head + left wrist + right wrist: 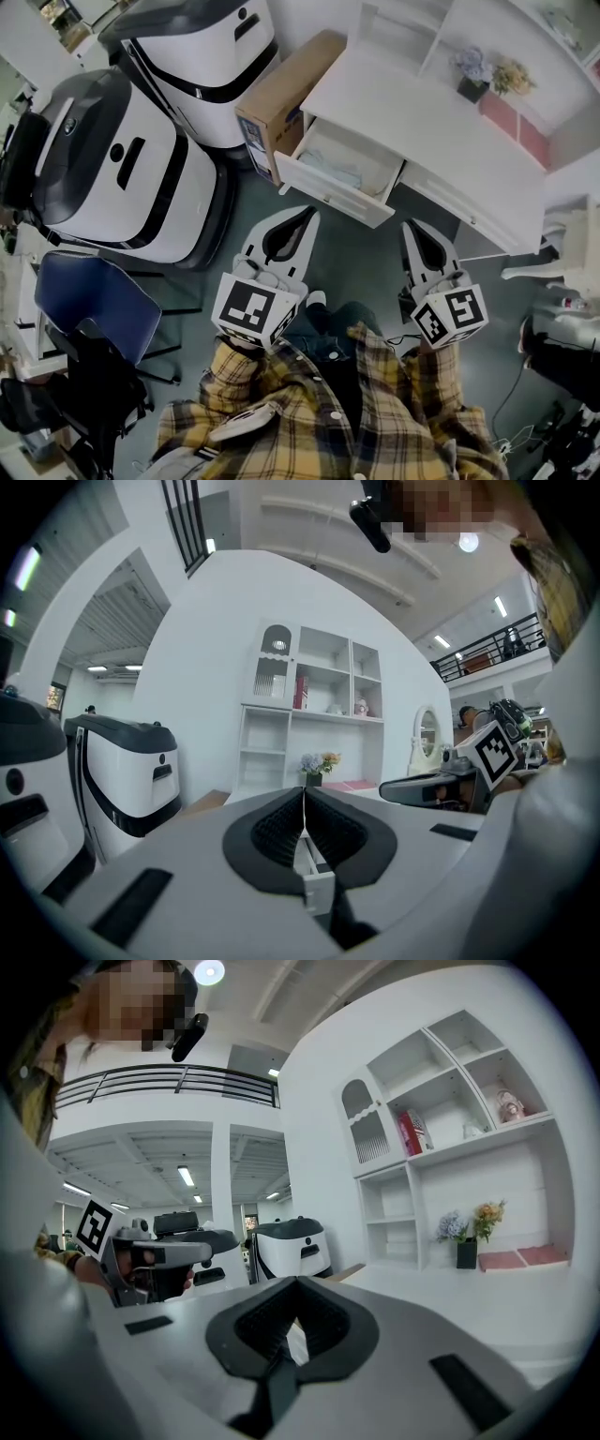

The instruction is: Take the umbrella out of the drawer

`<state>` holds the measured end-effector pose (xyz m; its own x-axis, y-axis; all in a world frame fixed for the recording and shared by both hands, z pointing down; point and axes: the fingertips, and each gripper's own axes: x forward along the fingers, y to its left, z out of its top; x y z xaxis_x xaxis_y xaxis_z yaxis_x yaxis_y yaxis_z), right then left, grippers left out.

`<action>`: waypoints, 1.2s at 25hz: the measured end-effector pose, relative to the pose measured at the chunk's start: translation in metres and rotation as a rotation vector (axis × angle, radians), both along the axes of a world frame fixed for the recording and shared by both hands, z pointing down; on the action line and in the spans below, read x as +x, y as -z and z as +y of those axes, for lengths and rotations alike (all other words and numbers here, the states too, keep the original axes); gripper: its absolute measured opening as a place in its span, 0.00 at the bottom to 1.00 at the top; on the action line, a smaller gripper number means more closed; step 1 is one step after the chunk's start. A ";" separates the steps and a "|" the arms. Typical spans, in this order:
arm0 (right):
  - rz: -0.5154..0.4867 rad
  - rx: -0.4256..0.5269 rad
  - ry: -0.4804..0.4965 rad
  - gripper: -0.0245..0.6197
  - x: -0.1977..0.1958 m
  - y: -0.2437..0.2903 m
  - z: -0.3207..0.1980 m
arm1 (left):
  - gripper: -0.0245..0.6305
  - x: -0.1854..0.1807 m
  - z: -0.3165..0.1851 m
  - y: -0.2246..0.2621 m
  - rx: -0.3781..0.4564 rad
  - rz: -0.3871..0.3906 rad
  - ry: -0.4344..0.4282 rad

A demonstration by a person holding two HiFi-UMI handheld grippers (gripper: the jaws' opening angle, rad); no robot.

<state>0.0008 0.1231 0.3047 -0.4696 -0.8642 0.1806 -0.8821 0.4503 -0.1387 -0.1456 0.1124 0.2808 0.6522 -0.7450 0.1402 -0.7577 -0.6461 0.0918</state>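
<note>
- Left tongs [312,212]: jaws pressed together on nothing, pointing at the front of the open drawer [330,195].
- Only the head view looks into that drawer, under the white counter [412,108]. The umbrella [335,171] lies inside, a pale blue, crumpled bundle.
- Right tongs [411,227]: closed and empty. Their own view shows shelves and potted flowers [467,1241] instead.

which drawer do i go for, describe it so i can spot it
Find the white desk with shelves. At its end beside the cardboard box, one drawer is pulled out, something pale blue inside. It is the only drawer standing open.
</note>
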 end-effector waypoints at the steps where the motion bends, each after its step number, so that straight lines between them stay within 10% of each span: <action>1: 0.002 -0.003 -0.005 0.06 -0.001 0.000 0.000 | 0.07 -0.001 -0.001 -0.001 -0.005 0.001 -0.003; 17: -0.002 -0.068 -0.007 0.06 0.005 -0.025 -0.044 | 0.07 0.001 -0.049 -0.022 -0.053 -0.003 0.006; 30: -0.035 -0.107 0.008 0.06 0.034 -0.030 -0.175 | 0.07 0.030 -0.182 -0.022 -0.075 -0.032 0.020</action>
<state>0.0352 -0.0517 0.3349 -0.4838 -0.8371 0.2554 -0.8724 0.4379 -0.2170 -0.1154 -0.0696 0.3024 0.6313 -0.7448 0.2165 -0.7740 -0.6227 0.1146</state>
